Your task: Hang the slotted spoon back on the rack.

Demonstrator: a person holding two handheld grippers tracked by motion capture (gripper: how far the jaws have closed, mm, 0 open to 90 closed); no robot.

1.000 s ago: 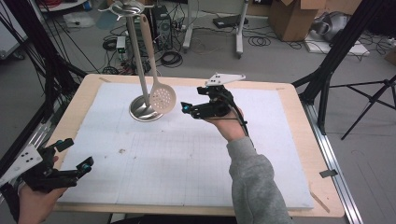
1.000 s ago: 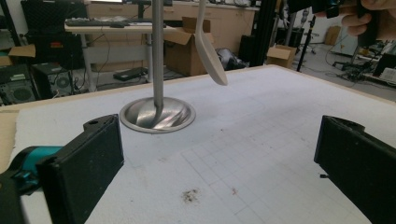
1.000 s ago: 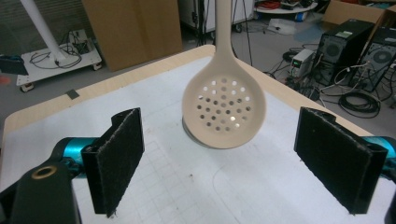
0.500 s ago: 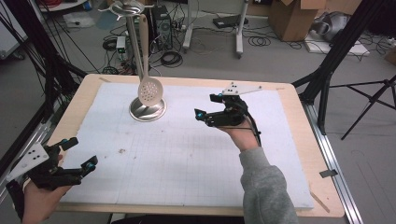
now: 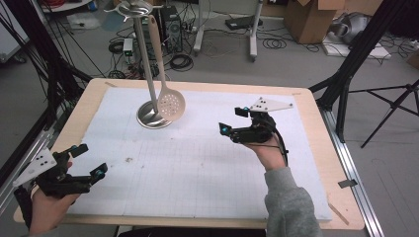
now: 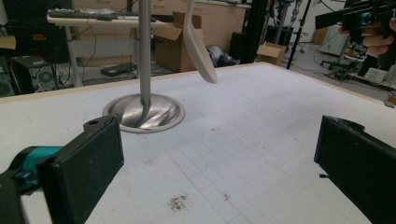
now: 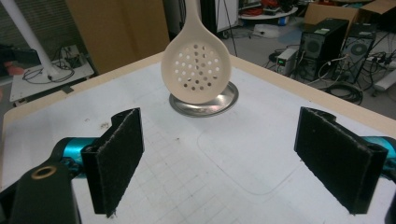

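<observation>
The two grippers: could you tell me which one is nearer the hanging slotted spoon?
The right gripper, held above the middle of the table, is nearer the slotted spoon. The left gripper sits low at the table's near-left corner.

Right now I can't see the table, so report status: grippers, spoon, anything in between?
Left gripper open, empty. Right gripper open, empty, facing slotted spoon. Spoon hanging on metal stand, untouched. Mat between them bare.

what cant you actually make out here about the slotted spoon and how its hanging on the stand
- Hook: the slotted spoon hangs from the top of the stand, but in the high view that joint is too small and cluttered to read.
- Handle: cut off by the top edge in both gripper views.
- Bowl to base: touching or apart cannot be told.
- Holes: hidden in the left gripper view, where the bowl shows edge-on.
</observation>
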